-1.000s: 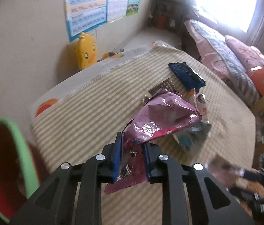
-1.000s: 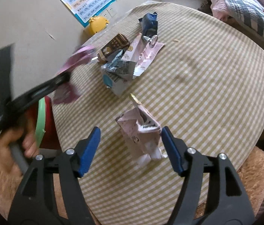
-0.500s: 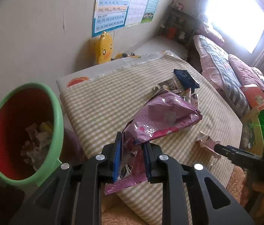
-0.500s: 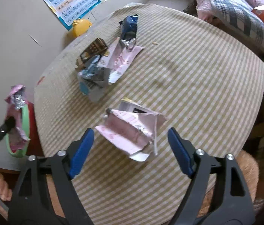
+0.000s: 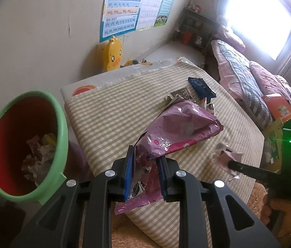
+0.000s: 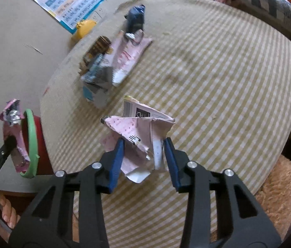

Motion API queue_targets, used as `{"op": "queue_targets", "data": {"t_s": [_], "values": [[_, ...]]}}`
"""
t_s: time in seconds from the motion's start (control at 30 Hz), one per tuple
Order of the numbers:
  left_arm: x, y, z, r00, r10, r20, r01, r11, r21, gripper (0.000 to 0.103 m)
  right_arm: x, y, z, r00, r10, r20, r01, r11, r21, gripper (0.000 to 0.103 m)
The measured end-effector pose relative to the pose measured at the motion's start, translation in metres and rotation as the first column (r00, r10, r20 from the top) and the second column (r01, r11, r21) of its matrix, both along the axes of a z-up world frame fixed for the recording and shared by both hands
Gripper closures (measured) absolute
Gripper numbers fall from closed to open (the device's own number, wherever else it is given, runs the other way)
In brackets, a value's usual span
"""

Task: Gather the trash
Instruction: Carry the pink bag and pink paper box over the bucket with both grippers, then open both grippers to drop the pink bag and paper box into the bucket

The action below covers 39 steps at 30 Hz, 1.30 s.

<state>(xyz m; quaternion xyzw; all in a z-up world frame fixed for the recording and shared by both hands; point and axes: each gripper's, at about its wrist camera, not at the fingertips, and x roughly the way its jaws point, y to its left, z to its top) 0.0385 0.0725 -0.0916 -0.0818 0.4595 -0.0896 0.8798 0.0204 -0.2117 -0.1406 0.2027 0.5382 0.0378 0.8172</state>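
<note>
A home bedroom, likely a child's: a bed with pink and plaid bedding lies beneath a bright window, learning charts hang on the wall, a yellow duck toy stands below them, beside a low checked-cloth table.

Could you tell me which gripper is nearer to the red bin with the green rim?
Left. The left gripper, shut on the pink wrapper, is beside the red bin; the right gripper is over the table, around a crumpled carton.

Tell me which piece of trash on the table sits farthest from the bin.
The dark blue wrapper. It lies at the far end of the litter, past the brown packet, while the bin stands off the table's near corner.
</note>
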Motion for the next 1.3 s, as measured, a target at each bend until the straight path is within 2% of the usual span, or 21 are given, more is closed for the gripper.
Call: {"op": "queue_targets", "data": {"t_s": [0.23,0.47,0.63,0.9,1.3], "values": [[0.003,0.014,0.014,0.998,0.039,0.041,-0.040,0.999,0.031,0.084,0.000,0.020,0.052,0.991,0.047,0.129,-0.051,0.998,0.027,0.064],[0.004,0.052,0.020,0.990,0.130,0.062,-0.133,0.990,0.045,0.084,0.012,0.058,0.080,0.972,0.129,0.198,-0.140,0.989,0.043,0.064],[0.004,0.089,0.017,0.972,0.227,0.055,-0.230,0.972,0.055,0.084,0.020,0.083,0.085,0.961,0.189,0.204,-0.203,0.978,0.049,0.064],[0.001,0.154,0.004,0.924,0.382,0.028,-0.383,0.920,0.088,0.084,0.031,0.139,0.086,0.933,0.295,0.207,-0.312,0.949,0.051,0.064],[-0.012,0.193,-0.017,0.887,0.461,-0.008,-0.457,0.881,0.123,0.083,0.054,0.238,0.086,0.868,0.446,0.216,-0.469,0.881,0.065,0.064]]}}
